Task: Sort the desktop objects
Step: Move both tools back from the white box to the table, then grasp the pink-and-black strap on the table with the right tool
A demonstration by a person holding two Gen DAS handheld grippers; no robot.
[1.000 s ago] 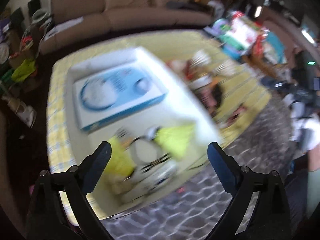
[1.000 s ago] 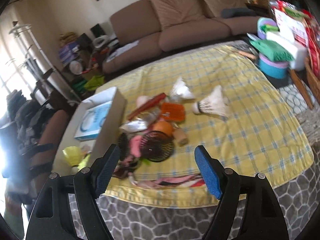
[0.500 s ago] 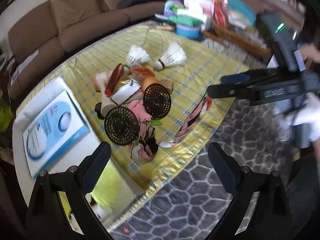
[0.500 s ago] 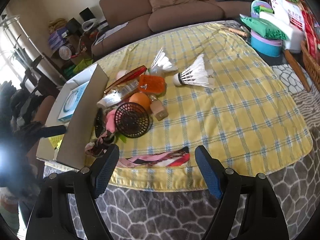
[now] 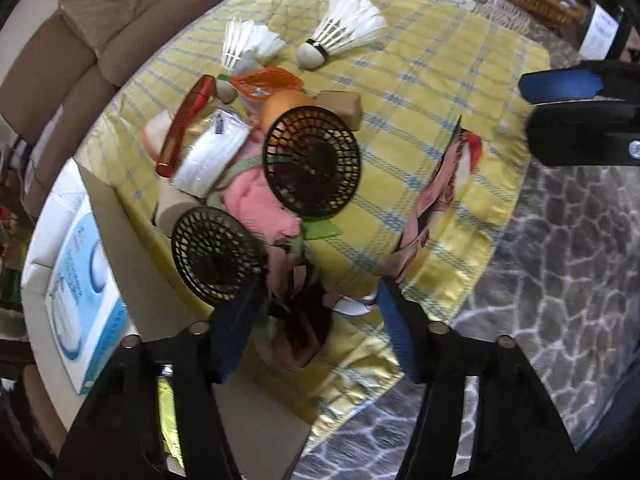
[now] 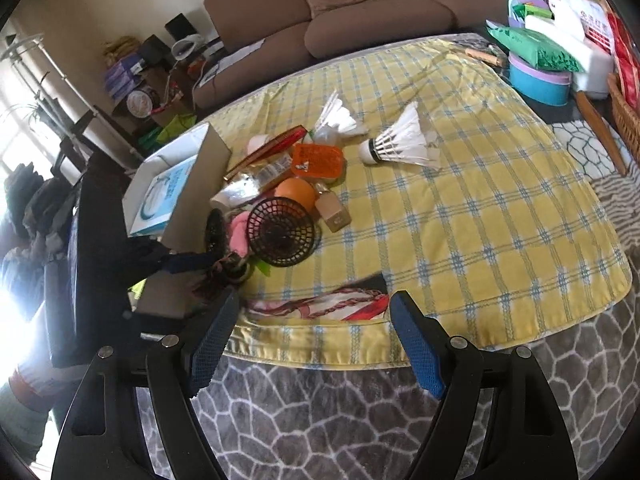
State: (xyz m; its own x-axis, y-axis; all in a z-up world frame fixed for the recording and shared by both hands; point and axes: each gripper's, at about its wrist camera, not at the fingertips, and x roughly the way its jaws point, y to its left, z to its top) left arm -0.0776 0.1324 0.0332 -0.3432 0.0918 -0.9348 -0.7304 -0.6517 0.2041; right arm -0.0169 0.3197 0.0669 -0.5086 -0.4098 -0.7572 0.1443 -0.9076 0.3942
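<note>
Left wrist view: the left claw (image 5: 316, 316) is spread open, straddling a pink-and-dark floral fabric bundle (image 5: 298, 336) at the near edge of the yellow checked bench (image 5: 420, 80), so this claw is the nearer. The cardboard box (image 5: 120, 248) lies just left. The right claw (image 6: 316, 344), also open and empty, hangs off the near edge.

**Living room around the desk**

A brown sofa (image 6: 360, 4) with loose cushions runs along the pale wall (image 6: 100, 4) beyond the far edge of the desk (image 6: 500, 216), which wears a yellow checked cloth. A grey rug (image 6: 320, 420) with a white stone pattern covers the floor below the near edge. Glaring daylight enters at the left, beside cluttered dark shelves (image 6: 136, 92)
</note>
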